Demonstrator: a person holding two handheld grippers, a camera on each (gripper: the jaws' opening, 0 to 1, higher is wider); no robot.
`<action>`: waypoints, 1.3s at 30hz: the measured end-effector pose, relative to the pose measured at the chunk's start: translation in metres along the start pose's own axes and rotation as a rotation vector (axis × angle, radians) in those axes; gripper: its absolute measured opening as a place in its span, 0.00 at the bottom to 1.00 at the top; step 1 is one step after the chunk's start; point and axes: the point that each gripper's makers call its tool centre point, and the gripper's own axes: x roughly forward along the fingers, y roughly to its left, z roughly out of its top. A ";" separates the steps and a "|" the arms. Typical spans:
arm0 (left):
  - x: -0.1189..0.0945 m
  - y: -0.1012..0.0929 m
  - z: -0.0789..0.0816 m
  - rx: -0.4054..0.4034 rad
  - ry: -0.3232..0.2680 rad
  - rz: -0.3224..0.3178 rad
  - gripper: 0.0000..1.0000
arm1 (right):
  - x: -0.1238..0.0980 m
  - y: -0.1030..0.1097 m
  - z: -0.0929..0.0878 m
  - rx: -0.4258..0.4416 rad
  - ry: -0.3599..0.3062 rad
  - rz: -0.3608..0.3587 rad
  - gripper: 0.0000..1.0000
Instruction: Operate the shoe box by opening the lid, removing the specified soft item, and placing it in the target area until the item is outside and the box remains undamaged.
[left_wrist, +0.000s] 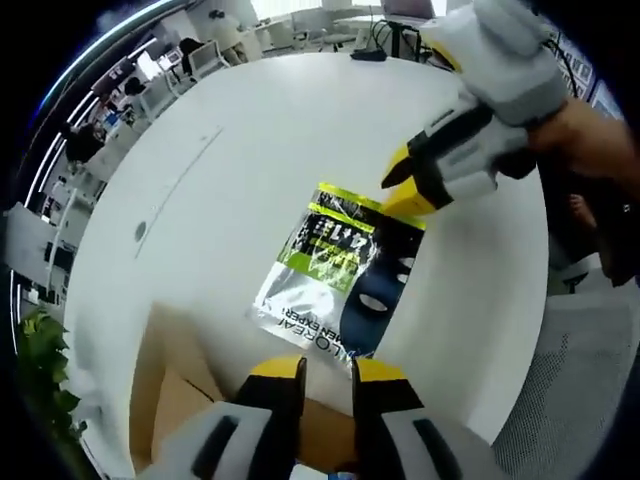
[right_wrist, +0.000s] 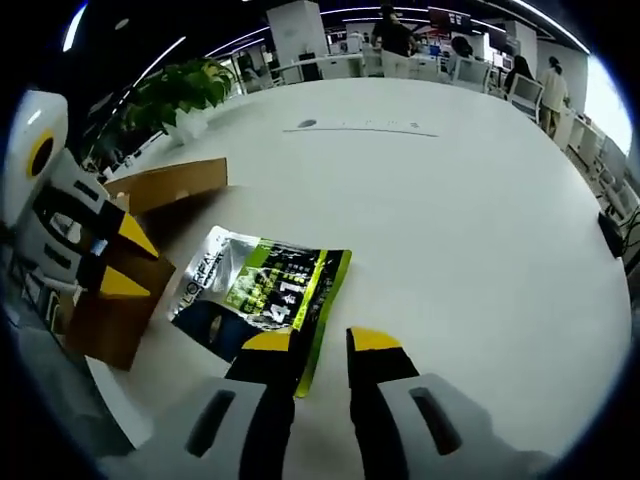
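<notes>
A soft packet (left_wrist: 340, 275), printed in green, silver and dark blue, lies flat on the white table (left_wrist: 250, 150). It sits just outside the brown cardboard shoe box (left_wrist: 175, 395), whose lid is raised. My left gripper (left_wrist: 328, 372) is open above the box's edge, with the packet's near end just ahead of its tips. My right gripper (left_wrist: 408, 192), held by a hand, comes in at the packet's far end. In the right gripper view, that gripper (right_wrist: 320, 345) is open, its jaws straddling the packet's (right_wrist: 265, 295) corner. The left gripper (right_wrist: 115, 260) hovers over the box (right_wrist: 150, 200).
The round table's rim (right_wrist: 130, 420) runs close beside the box. A potted plant (right_wrist: 185, 90) stands beyond the table. Desks, chairs and several people (right_wrist: 390, 35) fill the office behind. A small dark object (left_wrist: 368, 55) lies at the table's far side.
</notes>
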 end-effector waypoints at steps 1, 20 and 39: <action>-0.003 0.000 0.000 0.000 -0.008 -0.001 0.19 | -0.003 0.000 0.000 -0.002 -0.003 -0.002 0.19; -0.046 -0.001 -0.007 -0.143 -0.185 -0.048 0.28 | -0.045 0.016 0.003 -0.084 -0.033 -0.015 0.29; -0.083 0.028 -0.049 -0.267 -0.311 0.019 0.46 | -0.079 0.047 0.019 -0.103 -0.082 0.003 0.37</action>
